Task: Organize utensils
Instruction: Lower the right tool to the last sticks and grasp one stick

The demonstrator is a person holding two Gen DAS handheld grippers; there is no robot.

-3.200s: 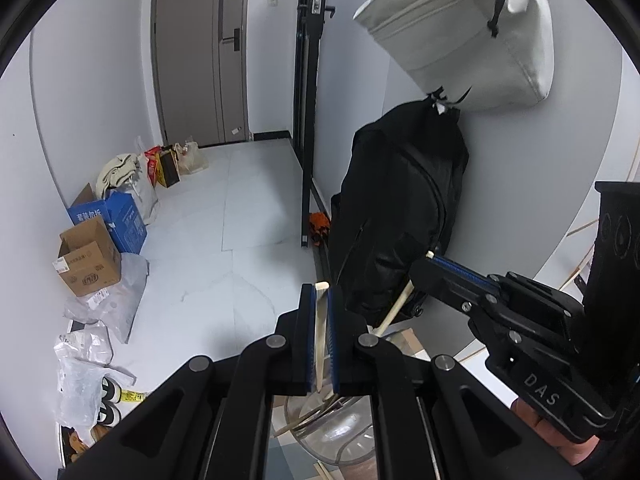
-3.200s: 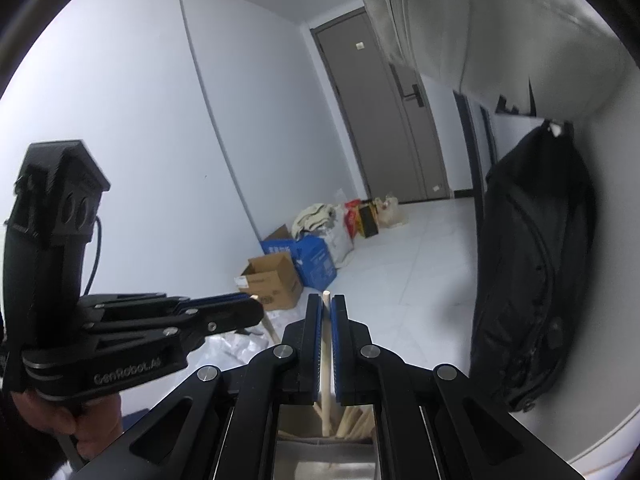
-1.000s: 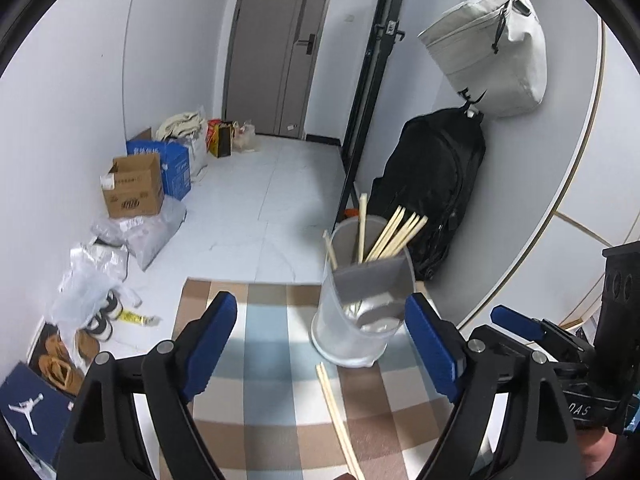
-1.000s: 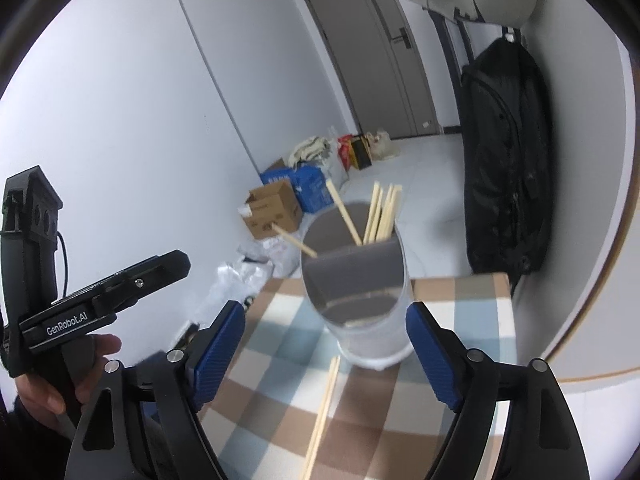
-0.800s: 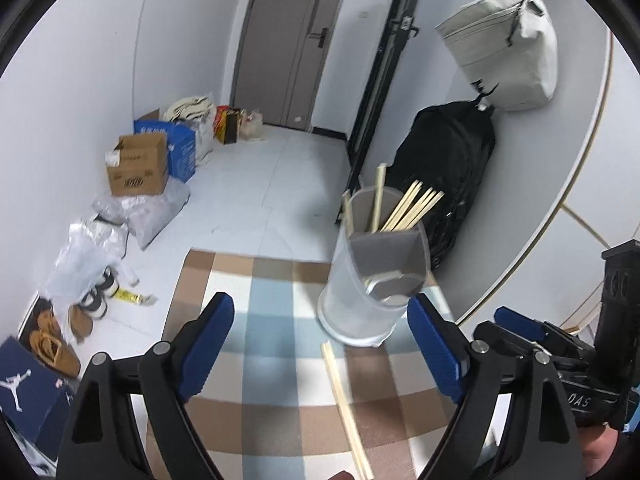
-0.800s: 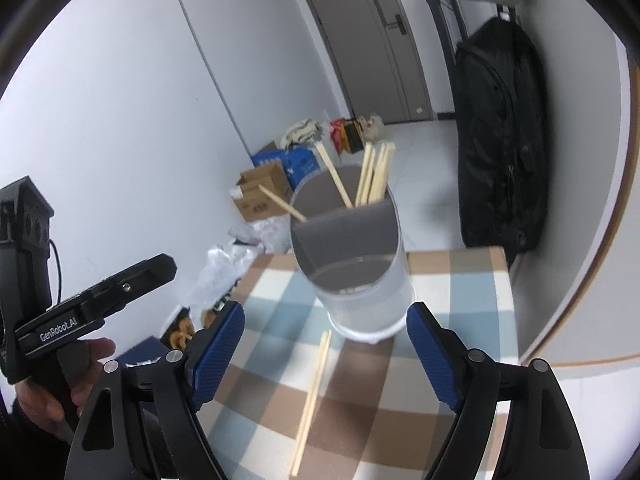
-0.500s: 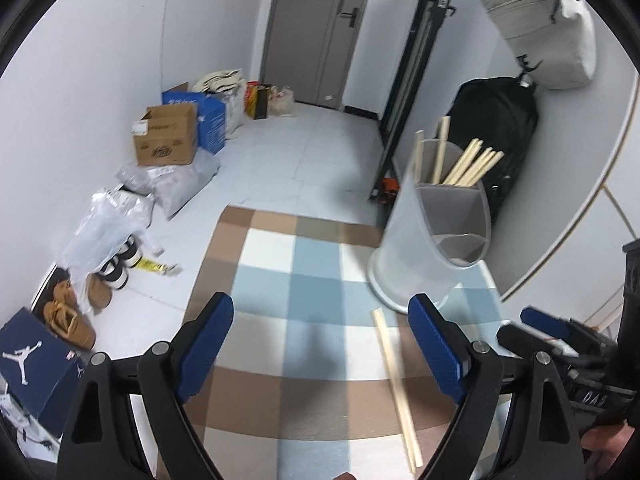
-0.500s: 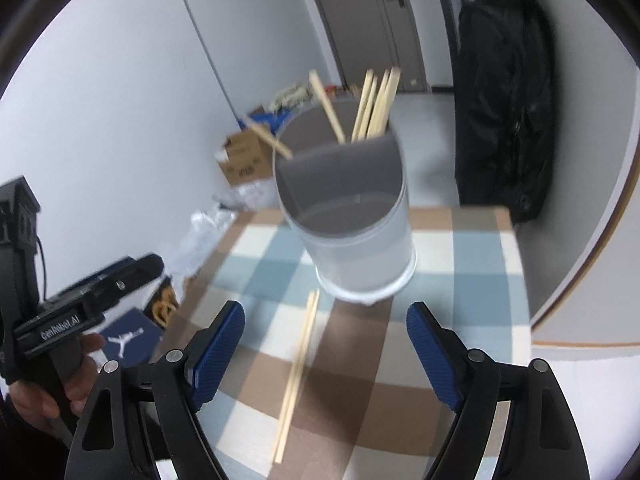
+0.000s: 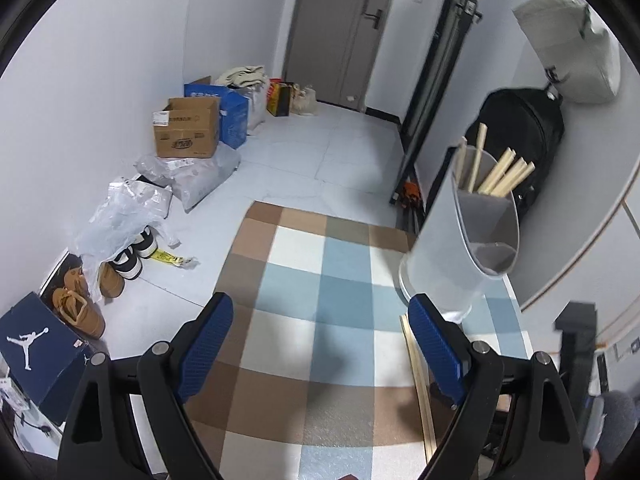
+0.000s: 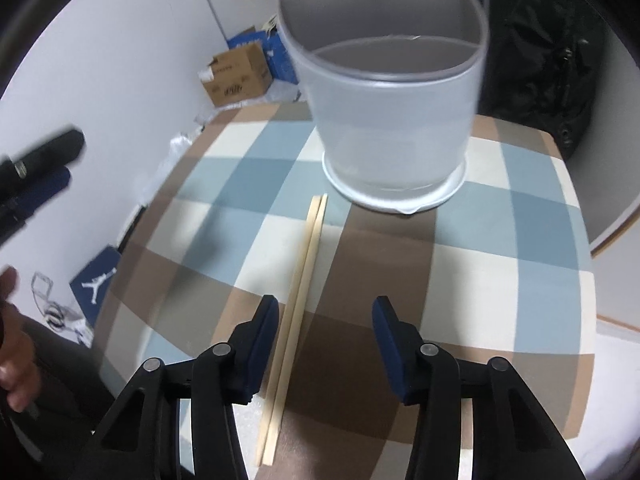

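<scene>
A checked cloth (image 10: 472,220) of blue, brown and cream squares is covering the counter, and a frosted plastic holder (image 10: 394,92) is standing upright on it toward the far edge. The holder is round, divided by a grey wall inside, and several pale wooden chopsticks (image 9: 500,176) are leaning out of its back section; in the right wrist view their tops are cut off by the frame. A loose pair of chopsticks (image 10: 298,304) is lying side by side on the cloth, one end just short of the holder's base, the other running toward the camera.

The right claw (image 10: 325,344) is closing, its blue-padded fingers (image 10: 264,344) straddling the near part of the loose pair; the pair is lying close to the left pad, and the pads are not pressing on it. The left claw (image 9: 320,344) is standing wide open over bare cloth, with nothing between its pads. Its right finger is hiding part of the loose pair and the foot of the holder.

Beyond the counter, a cardboard box (image 9: 186,128), crumpled plastic bags (image 9: 120,216), shoes (image 9: 80,308) and a dark blue shoebox (image 9: 36,352) are sitting on the pale tiled floor. A black backpack (image 9: 524,128) is hanging against the wall behind the holder, under a grey bag (image 9: 568,48). At the left edge of the right wrist view, a hand (image 10: 12,344) is showing, blurred.
</scene>
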